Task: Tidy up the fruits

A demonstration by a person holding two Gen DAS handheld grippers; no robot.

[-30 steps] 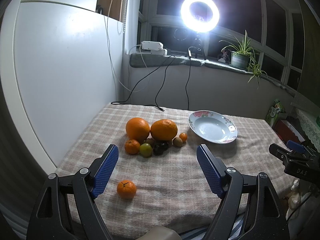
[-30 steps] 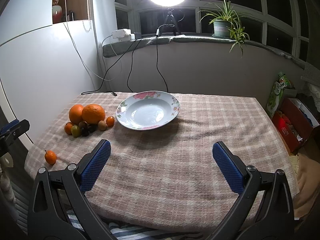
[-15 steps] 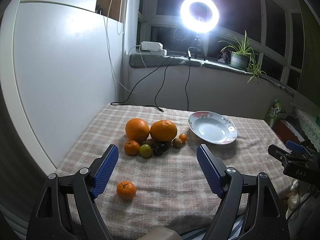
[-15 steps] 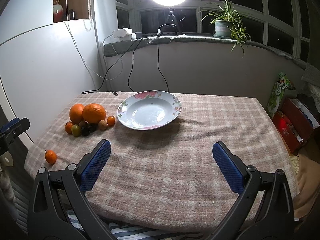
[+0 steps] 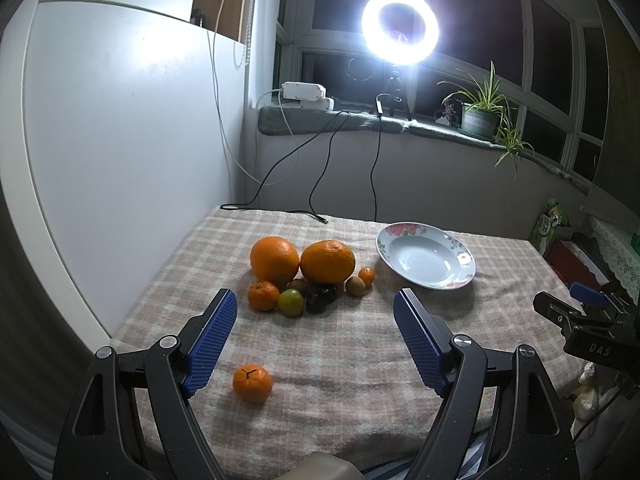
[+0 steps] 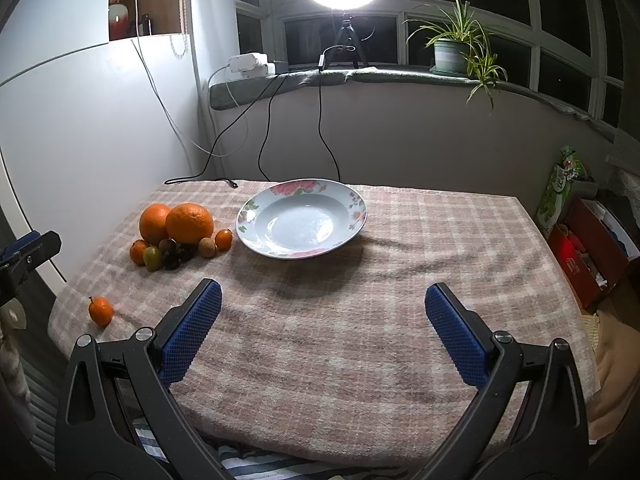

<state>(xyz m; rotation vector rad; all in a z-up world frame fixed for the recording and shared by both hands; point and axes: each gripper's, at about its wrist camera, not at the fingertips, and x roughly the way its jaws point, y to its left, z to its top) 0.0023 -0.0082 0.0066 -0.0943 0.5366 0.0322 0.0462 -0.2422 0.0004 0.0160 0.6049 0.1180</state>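
Zero fruit moved yet. Left wrist view: left gripper fingers gaping, empty, facing fruit pile and stray mandarin on worktop. Right wrist view: right gripper spread wide, hovering near empty plate.

Two large oranges are set side by side, touching, on the checked cloth of the bench. Clustered against their near side are a small mandarin, a green fruit, dark round fruits, a brown kiwi-like fruit and a tiny orange fruit. A lone mandarin, stem upward, lies well apart near the bench's front edge. An empty flower-rimmed plate stands just right of the cluster.
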